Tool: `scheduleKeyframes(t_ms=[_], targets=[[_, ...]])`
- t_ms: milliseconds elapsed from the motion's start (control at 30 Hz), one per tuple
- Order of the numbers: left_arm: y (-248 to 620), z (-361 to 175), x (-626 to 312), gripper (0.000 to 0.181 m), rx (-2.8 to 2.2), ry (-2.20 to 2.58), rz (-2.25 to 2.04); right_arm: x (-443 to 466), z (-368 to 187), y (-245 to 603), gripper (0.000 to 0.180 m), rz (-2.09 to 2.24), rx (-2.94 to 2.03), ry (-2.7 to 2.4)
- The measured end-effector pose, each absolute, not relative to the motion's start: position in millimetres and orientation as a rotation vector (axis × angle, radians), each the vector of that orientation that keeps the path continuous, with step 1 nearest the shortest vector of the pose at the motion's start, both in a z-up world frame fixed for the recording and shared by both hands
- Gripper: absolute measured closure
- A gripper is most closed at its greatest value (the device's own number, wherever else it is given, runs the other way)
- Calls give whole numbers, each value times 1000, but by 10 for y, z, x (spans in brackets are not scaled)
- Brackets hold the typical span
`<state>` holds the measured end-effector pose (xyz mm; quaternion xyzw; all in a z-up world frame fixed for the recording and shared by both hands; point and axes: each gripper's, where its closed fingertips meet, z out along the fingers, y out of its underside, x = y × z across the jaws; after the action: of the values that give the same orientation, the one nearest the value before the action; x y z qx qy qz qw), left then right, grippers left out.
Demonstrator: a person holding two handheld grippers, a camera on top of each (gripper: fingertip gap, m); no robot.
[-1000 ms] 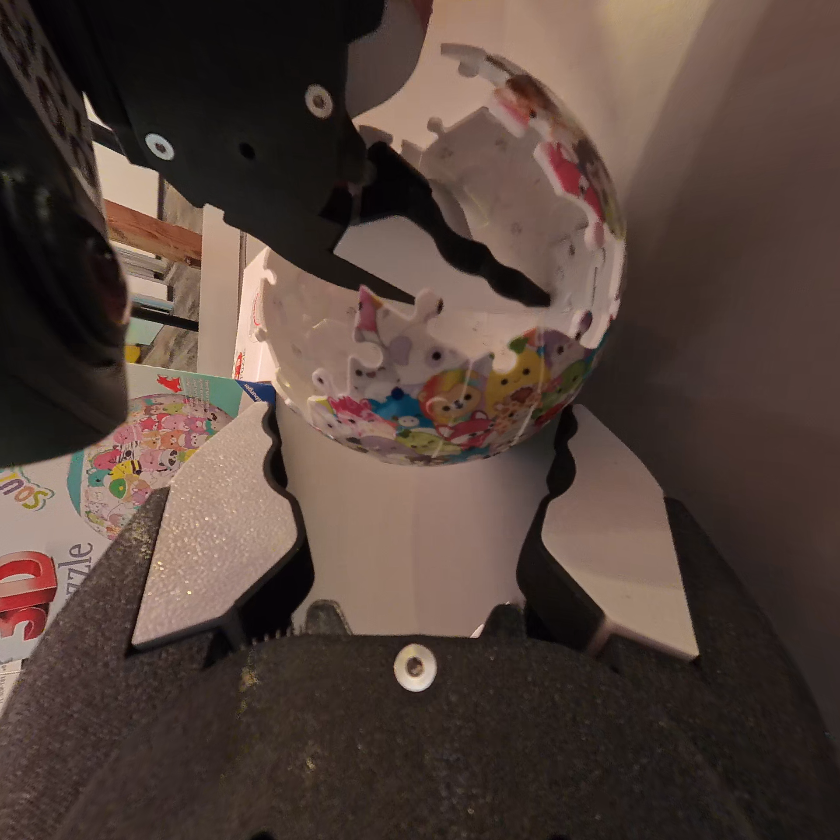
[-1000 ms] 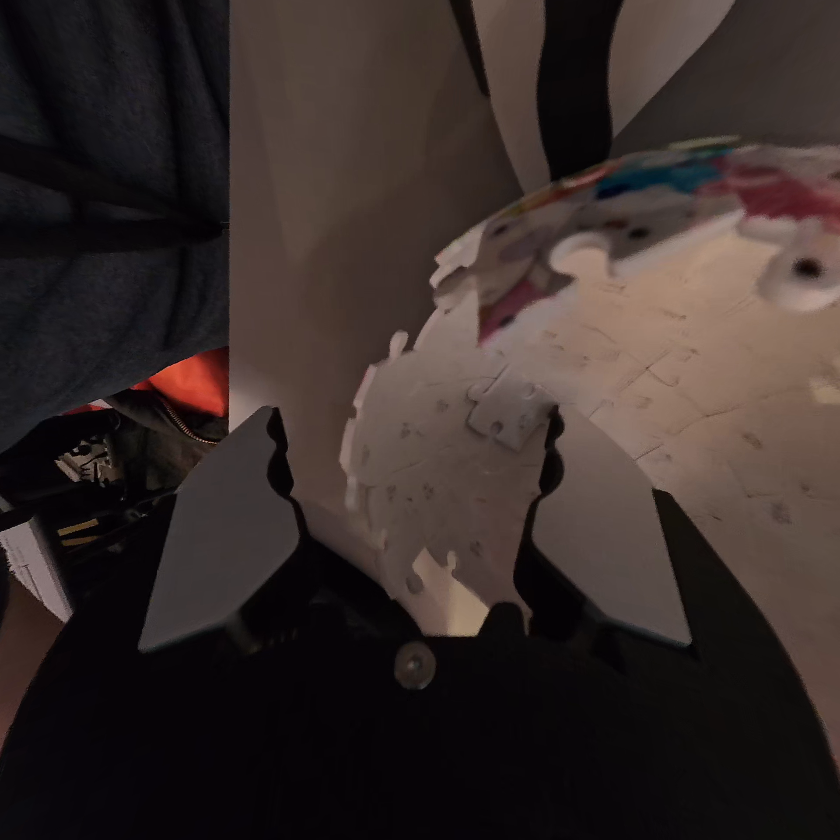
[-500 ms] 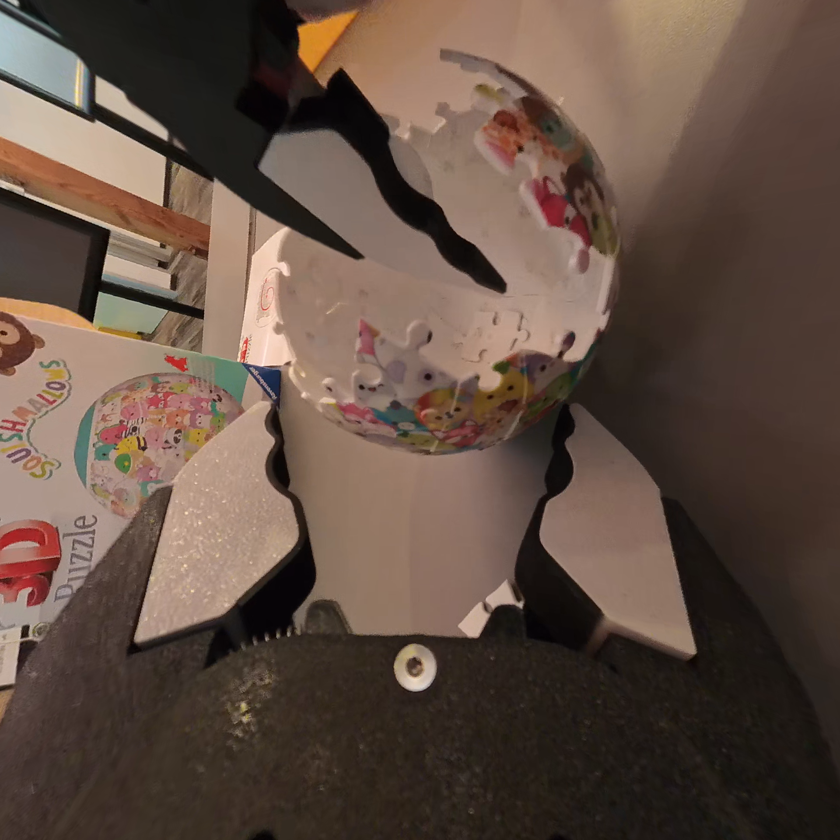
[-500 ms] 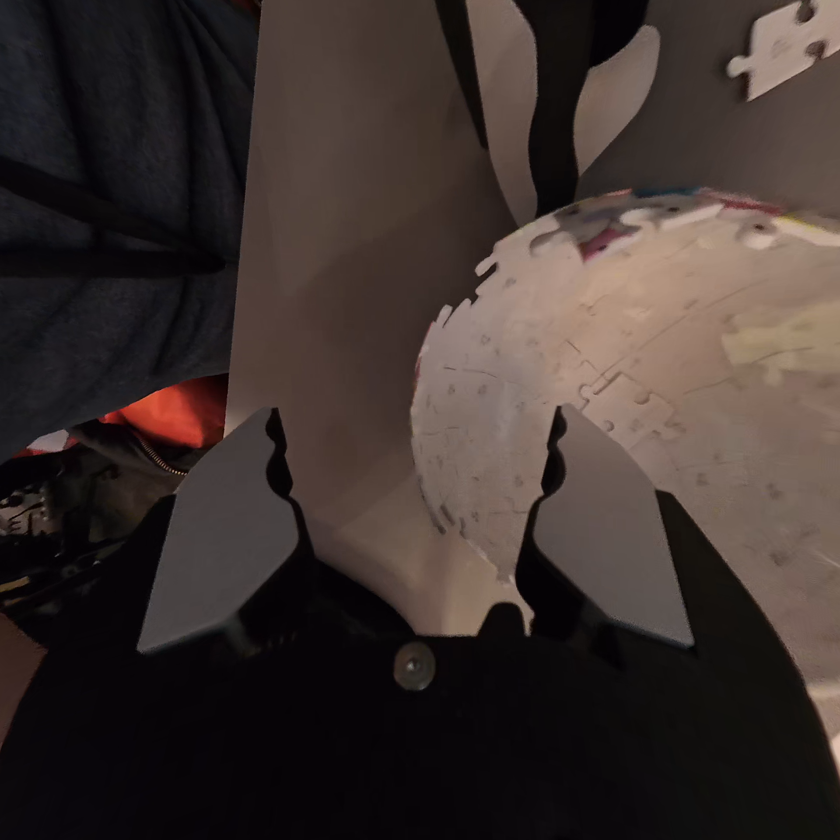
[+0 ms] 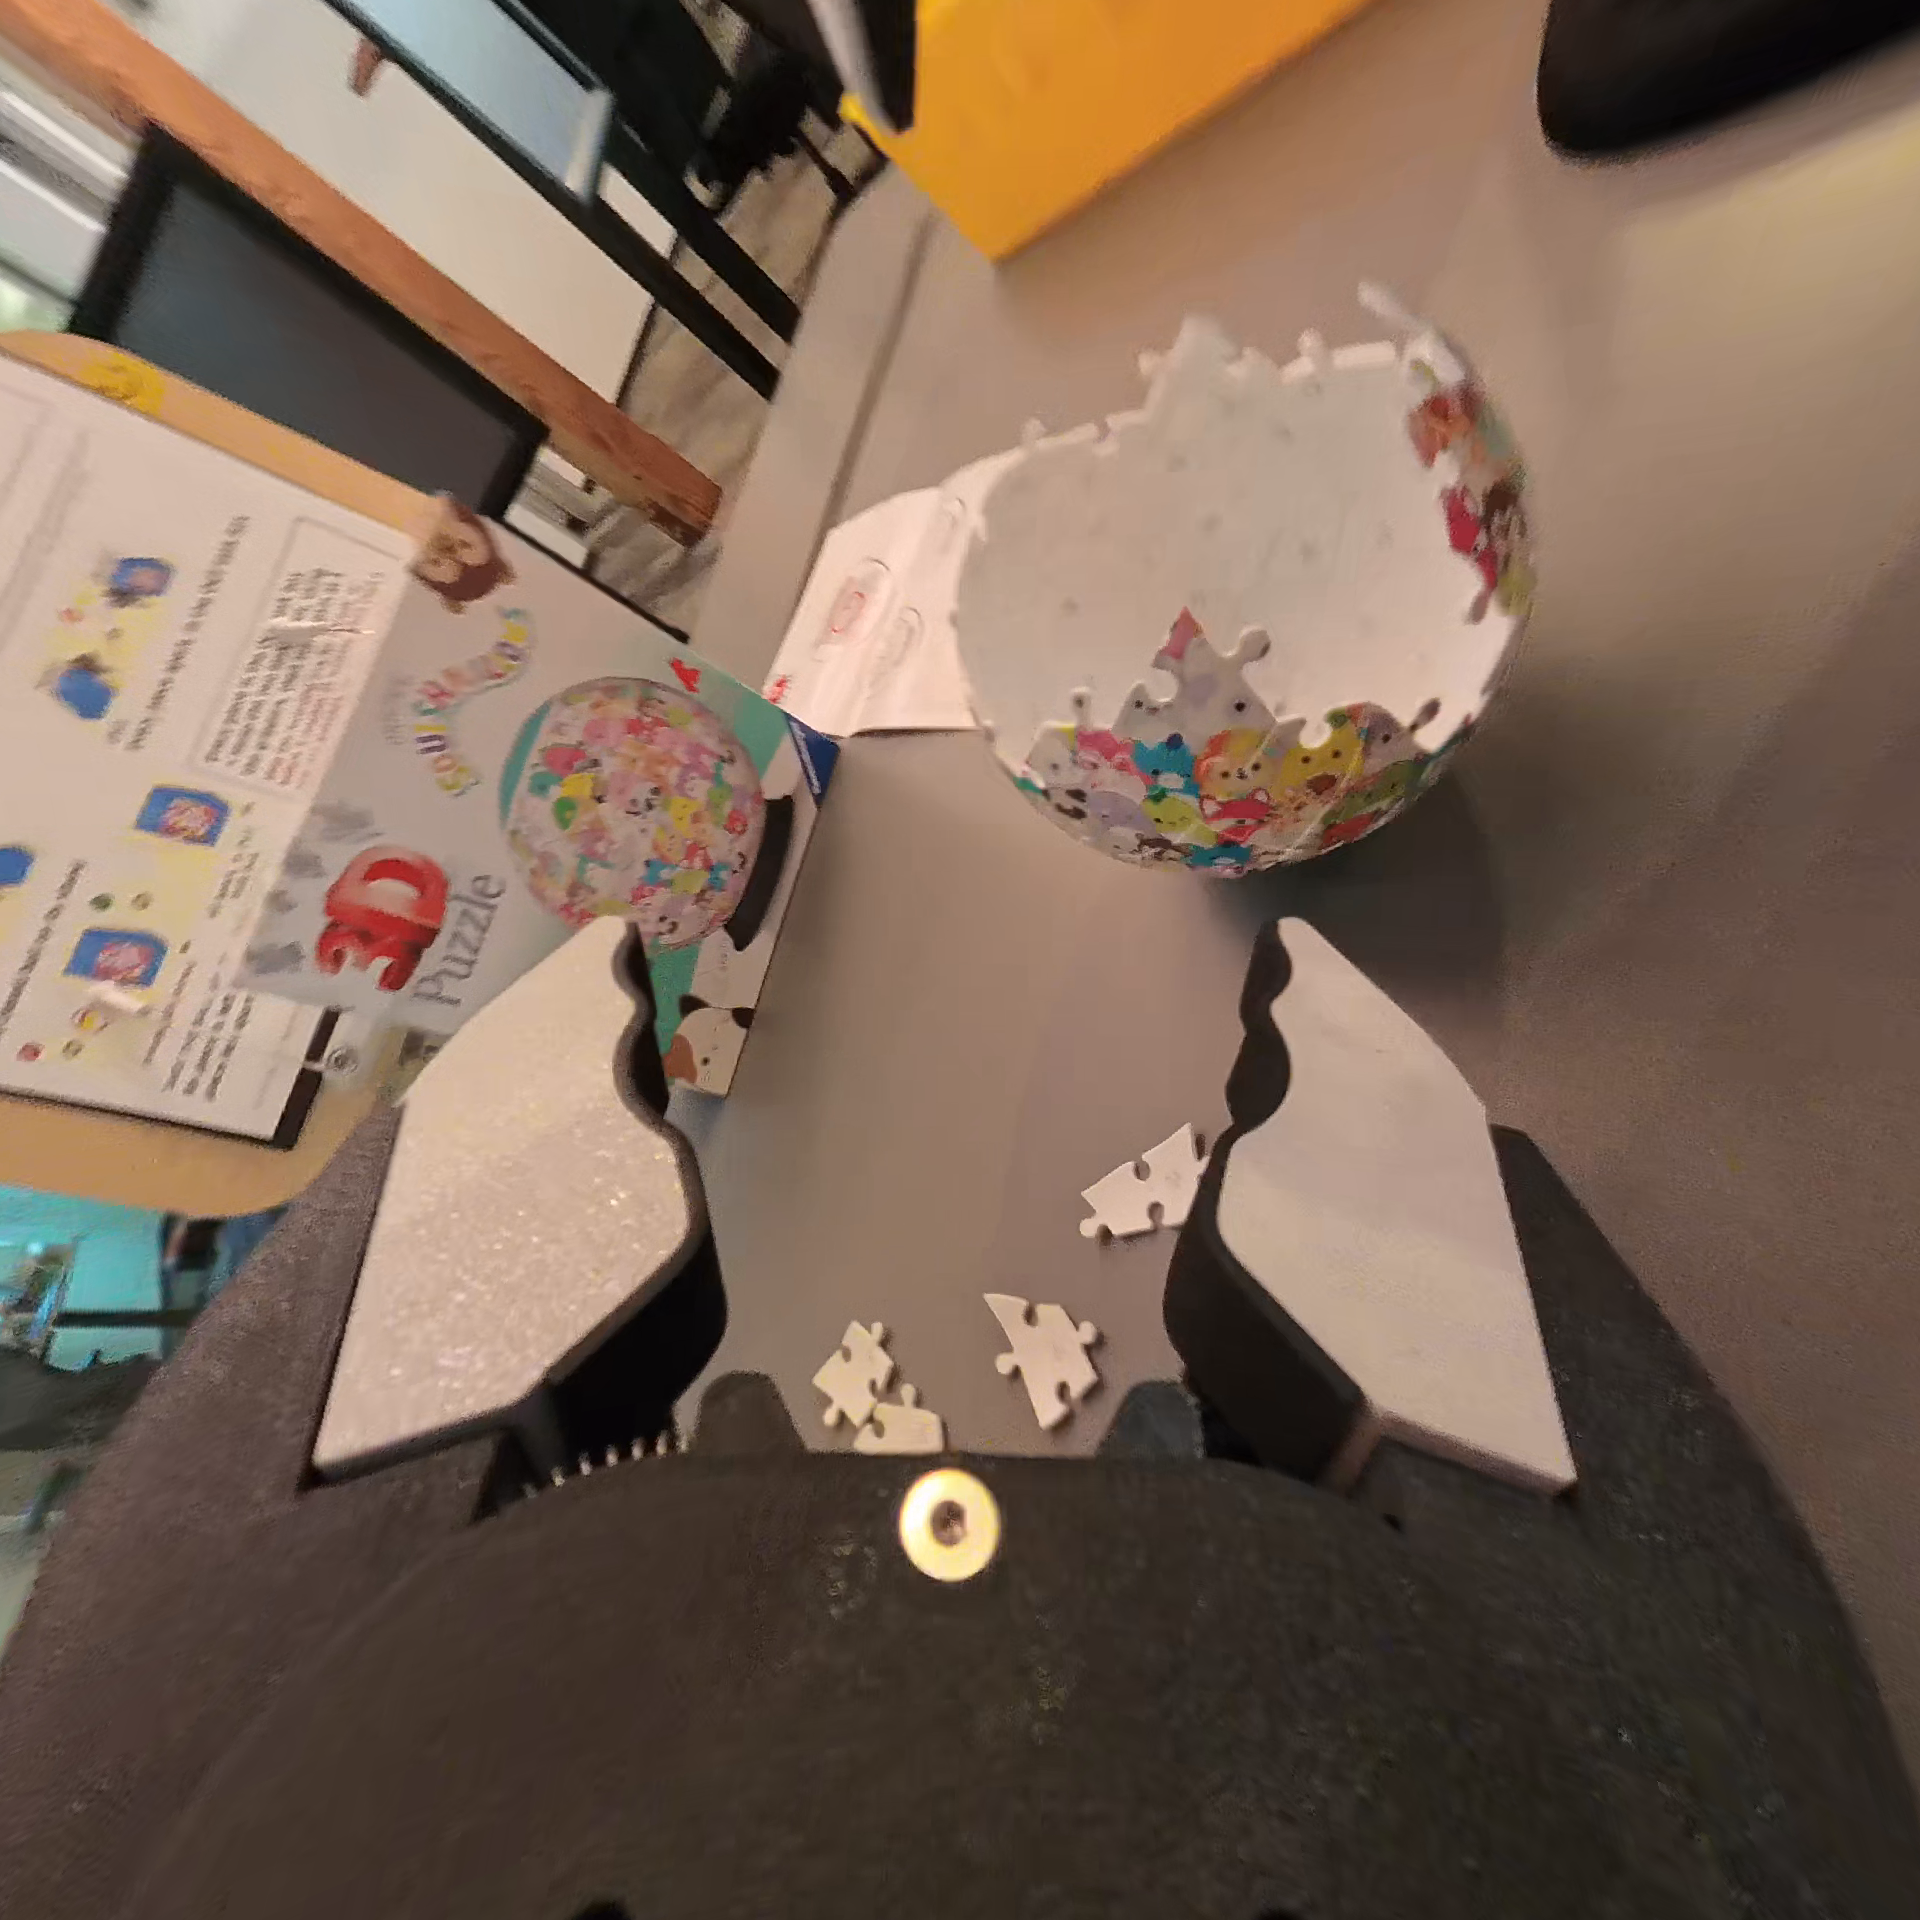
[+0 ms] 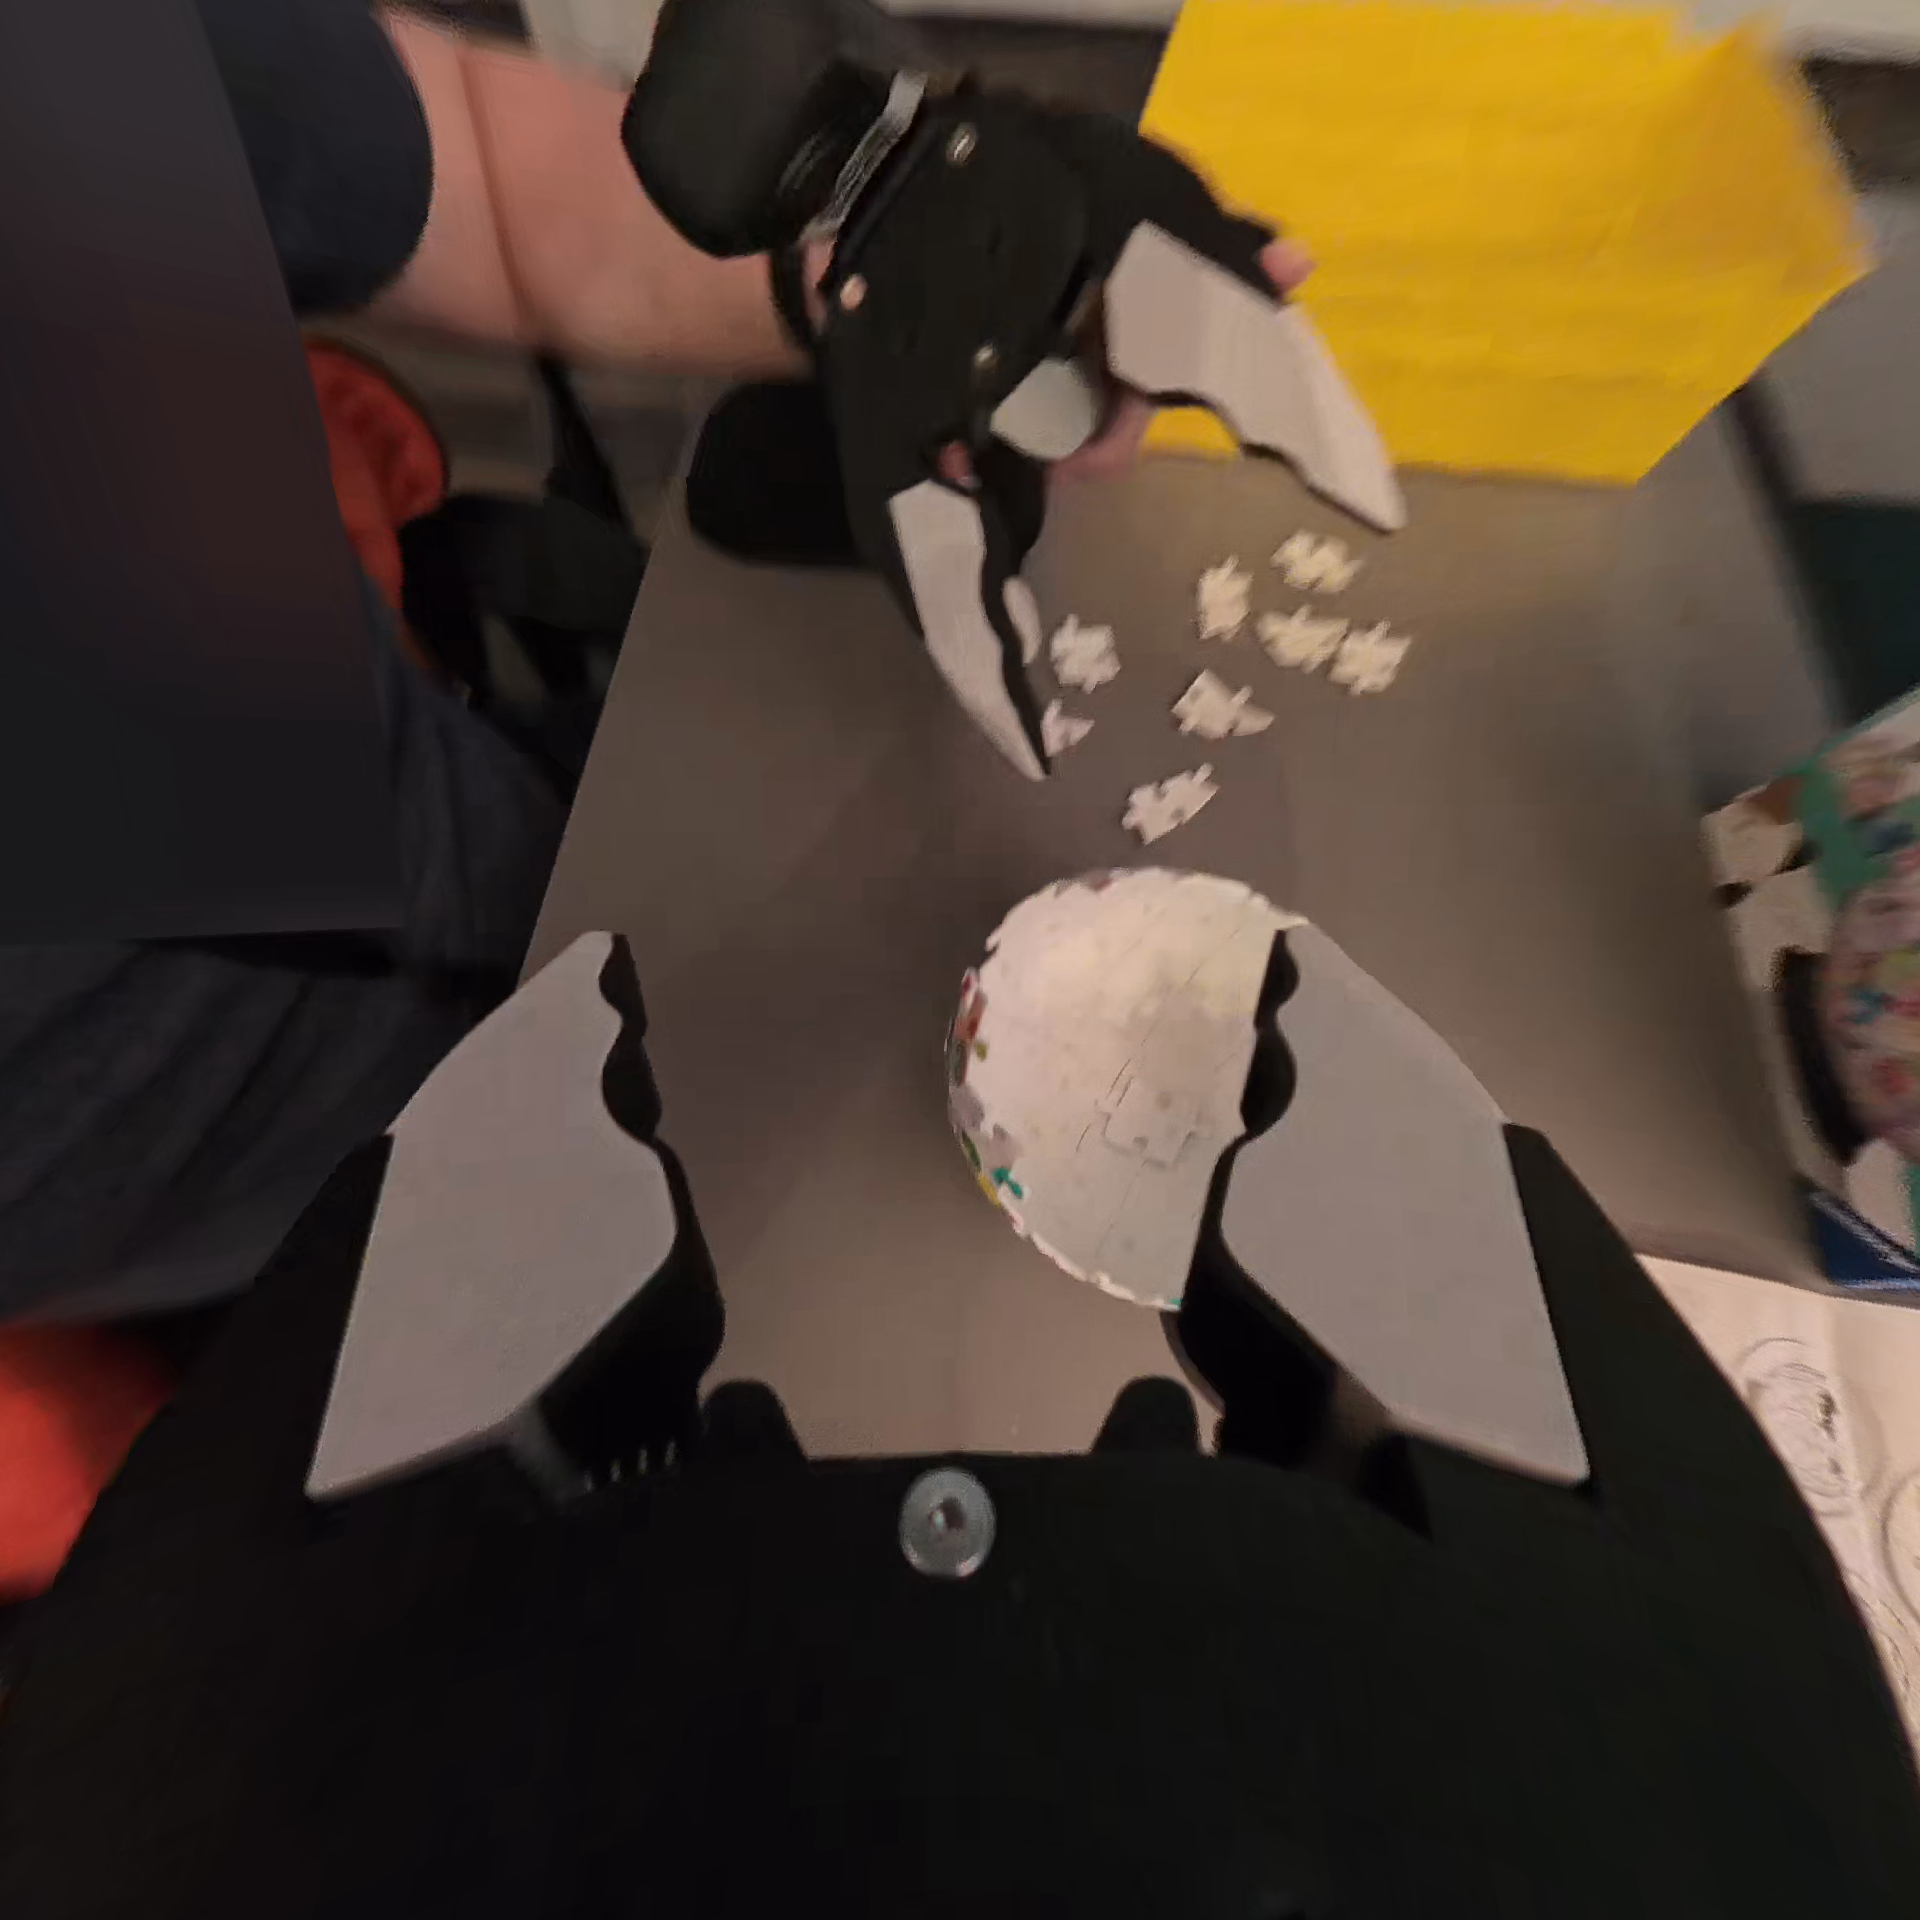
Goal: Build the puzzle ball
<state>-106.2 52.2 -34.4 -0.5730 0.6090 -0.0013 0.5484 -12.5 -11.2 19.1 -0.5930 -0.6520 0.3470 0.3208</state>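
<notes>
The half-built puzzle ball (image 5: pixel 1247 644) rests on the grey table (image 5: pixel 1683 852) as an open bowl, white inside, with colourful cartoon faces on its outside. My left gripper (image 5: pixel 951 935) is open and empty, a little short of the ball. Three white loose pieces (image 5: pixel 1143 1184) lie between its fingers on the table. In the right wrist view the ball (image 6: pixel 1101 1081) lies below my open, empty right gripper (image 6: pixel 948 940), partly behind its right finger. The left gripper (image 6: pixel 1210 644) shows beyond it, open above several loose pieces (image 6: pixel 1299 634).
The puzzle box (image 5: pixel 582 831) stands left of the ball and shows at the right edge of the right wrist view (image 6: pixel 1860 935). A white paper sheet (image 5: pixel 883 634) lies behind the ball. A yellow box (image 6: pixel 1507 208) stands at the table's far end. A person's arm (image 6: pixel 582 239) holds the left gripper. There is about 15 cm between the tips of the two grippers.
Both grippers have pulled back from the ball. The right gripper's finger has left the ball's opening, and the ball stands alone on the table. Loose pieces have come into view.
</notes>
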Motion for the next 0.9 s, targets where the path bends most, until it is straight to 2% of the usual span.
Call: scheduleKeyframes(t_ms=[167,267,300,400,533,733,900], targets=[[218,86,-1218,78,-1360,1213,-197,2,581,-245,68,935,-1338,-1329],[-7,303,-1274,86,-1311,1061,-380,123,744,-410,69,954,-1141,-1098],[-79,349,-1294,90,-1292,1017,-445,158,740,-462,75,967,-1125,-1052],[-217,303,-1333,97,-1299,958,-585,252,556,-503,85,981,-1235,-982],[-318,64,-1277,88,-1437,1035,-763,466,431,-464,90,865,-1256,-870],[-151,-124,-1223,87,-1663,1174,-1006,463,-388,-258,75,957,-1686,-924],[184,-181,-1136,92,-1897,1036,-1330,513,-591,-117,75,1261,-1953,-746]])
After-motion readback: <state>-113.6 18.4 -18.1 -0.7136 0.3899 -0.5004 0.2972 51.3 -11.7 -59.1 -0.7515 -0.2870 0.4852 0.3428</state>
